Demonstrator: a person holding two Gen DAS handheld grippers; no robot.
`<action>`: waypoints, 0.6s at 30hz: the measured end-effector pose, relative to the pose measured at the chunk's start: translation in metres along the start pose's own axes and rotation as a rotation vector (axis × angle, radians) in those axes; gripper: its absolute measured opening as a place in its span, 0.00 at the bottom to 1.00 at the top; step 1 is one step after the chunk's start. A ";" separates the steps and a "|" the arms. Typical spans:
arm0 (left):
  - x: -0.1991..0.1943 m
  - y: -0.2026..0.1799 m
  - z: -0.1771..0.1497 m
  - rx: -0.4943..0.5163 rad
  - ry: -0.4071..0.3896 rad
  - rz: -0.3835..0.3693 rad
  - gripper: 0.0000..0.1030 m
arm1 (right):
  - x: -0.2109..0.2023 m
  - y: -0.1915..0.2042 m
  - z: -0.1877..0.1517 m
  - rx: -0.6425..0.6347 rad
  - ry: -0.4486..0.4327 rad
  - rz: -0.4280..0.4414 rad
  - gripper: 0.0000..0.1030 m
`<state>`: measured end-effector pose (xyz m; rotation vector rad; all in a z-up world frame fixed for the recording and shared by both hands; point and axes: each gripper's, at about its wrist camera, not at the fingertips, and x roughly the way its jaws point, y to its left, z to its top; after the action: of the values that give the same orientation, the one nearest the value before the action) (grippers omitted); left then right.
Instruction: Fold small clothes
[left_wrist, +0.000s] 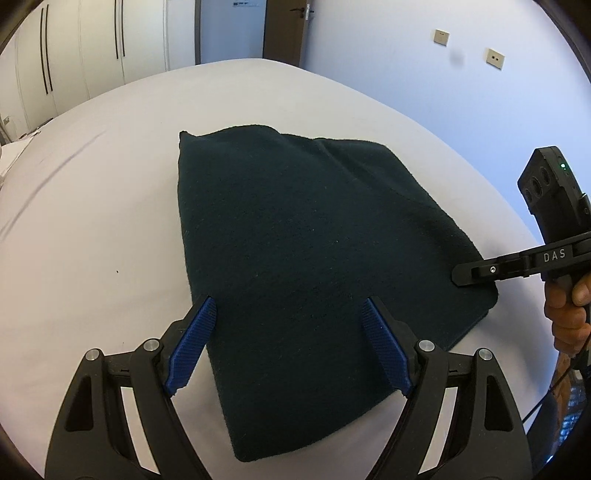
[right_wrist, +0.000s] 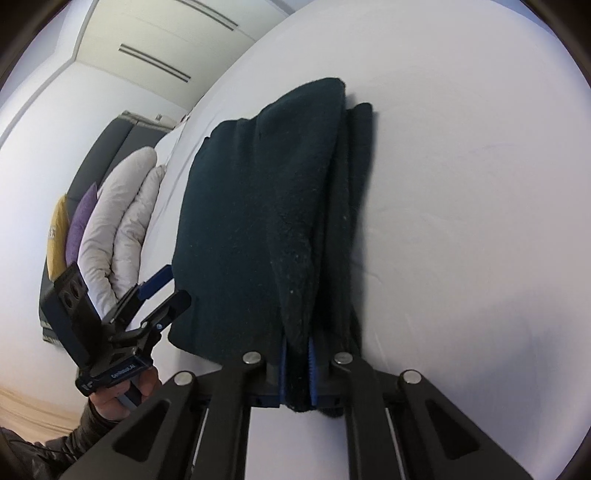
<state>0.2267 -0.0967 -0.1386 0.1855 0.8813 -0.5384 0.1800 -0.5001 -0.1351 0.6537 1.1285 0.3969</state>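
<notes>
Right now your right gripper (right_wrist: 297, 365) is nearest the work: its blue pads (right_wrist: 312, 373) are pressed together on a bunched edge of the dark green garment (right_wrist: 251, 221), which lies already doubled over on the white bed sheet (right_wrist: 461, 184). Your left gripper (left_wrist: 288, 317) hovers just above the garment's near end with its jaws spread wide and nothing between them (one blue pad over the sheet beside the cloth, the other over the cloth).

You seem to be mid-fold, with one side gathered and the next crease not yet made. I judge the next move calls for your left gripper to come down on the free near corner and pinch it, so that both ends can travel across evenly; if only the right side lifts, the thick fabric will likely twist.

The right wrist view shows what the left cannot: layers stacked along the pinched edge, a ridge running away from the pads, and, further off, white pillows (right_wrist: 122, 221) with a purple cushion (right_wrist: 83, 225) and a yellow one (right_wrist: 59, 232). The left wrist view alone gives the garment's whole outline, its flat top face, and, far beyond, the white wardrobe doors (left_wrist: 74, 62) and a door (left_wrist: 284, 29).
</notes>
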 end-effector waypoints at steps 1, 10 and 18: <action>0.001 0.000 -0.001 0.005 0.002 0.002 0.79 | -0.001 0.000 -0.002 -0.003 -0.001 -0.001 0.08; 0.030 0.010 -0.024 0.026 0.126 0.005 0.79 | 0.000 -0.020 -0.019 0.046 -0.020 0.025 0.07; 0.005 0.029 -0.011 0.019 0.058 -0.026 0.78 | -0.006 -0.013 -0.029 0.014 -0.026 0.019 0.11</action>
<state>0.2365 -0.0693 -0.1513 0.2078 0.9361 -0.5678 0.1506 -0.5057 -0.1472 0.6809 1.1016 0.3953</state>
